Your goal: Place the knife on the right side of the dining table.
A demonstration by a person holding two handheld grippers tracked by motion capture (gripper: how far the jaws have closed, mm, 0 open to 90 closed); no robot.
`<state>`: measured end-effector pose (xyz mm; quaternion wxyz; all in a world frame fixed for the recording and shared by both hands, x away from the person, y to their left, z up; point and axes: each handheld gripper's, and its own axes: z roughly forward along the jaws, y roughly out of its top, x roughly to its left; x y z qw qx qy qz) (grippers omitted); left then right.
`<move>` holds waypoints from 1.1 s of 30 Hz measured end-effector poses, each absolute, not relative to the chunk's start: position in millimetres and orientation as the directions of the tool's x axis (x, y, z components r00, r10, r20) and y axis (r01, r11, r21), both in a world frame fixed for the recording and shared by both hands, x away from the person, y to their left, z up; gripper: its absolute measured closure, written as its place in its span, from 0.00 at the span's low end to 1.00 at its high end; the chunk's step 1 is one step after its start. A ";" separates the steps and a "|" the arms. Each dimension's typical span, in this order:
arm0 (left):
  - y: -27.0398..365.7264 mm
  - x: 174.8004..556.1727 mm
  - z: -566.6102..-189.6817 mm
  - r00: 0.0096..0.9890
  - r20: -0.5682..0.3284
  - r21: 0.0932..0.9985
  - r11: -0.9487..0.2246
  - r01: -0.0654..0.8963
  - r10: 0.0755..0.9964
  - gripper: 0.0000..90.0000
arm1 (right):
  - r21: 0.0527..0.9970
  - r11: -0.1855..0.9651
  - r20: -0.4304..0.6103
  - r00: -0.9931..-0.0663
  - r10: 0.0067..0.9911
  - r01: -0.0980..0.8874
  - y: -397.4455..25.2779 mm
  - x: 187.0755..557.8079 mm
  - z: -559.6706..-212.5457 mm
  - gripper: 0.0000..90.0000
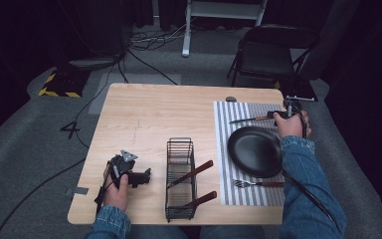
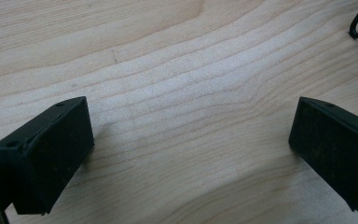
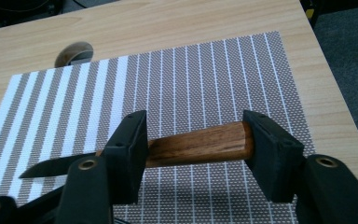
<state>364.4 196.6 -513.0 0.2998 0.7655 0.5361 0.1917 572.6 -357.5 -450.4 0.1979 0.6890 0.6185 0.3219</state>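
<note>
Left gripper [image 1: 129, 172]: resting low on the bare worktop [image 1: 144, 114], left of the rack; fingers [image 2: 46, 154] spread wide, nothing between them.
Wire rack [image 1: 180, 179]: standing near the front edge of the worktop; two wooden-handled utensils [image 1: 193, 173] left inside, handles slanting up and out to the right.
Fork [image 1: 257, 183]: already laid on the striped placemat [image 1: 248, 112], just in front of the plate; tines left, handle right.
Black plate [image 1: 255, 151]: set on the placemat, centred.
Knife [image 3: 200, 144]: held just above the far part of the placemat, beyond the plate; long axis roughly across the worktop, left to right; blade tip [image 1: 234, 121] pointing left, wooden handle toward the right.
Right gripper [image 1: 281, 115]: fingers [image 3: 130, 149] closed around the knife handle, one near the blade end, one at the butt.
Progress: judged partway through the place setting; plate and fork down, knife in hand but not yet laid, two utensils to fetch from the rack.
</note>
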 end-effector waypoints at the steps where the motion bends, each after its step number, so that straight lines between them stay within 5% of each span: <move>1: 196.6 364.4 -513.0 0.351 -0.028 0.665 -0.245 0.706 0.936 0.00 | 0.670 -0.158 0.200 0.029 0.979 0.725 -358.2 572.8 -452.2 0.46; 33: 195.8 364.8 -513.2 0.345 -0.030 0.667 -0.238 0.706 0.938 0.00 | 0.651 -0.190 0.200 0.075 0.977 0.735 -363.3 578.2 -481.0 0.44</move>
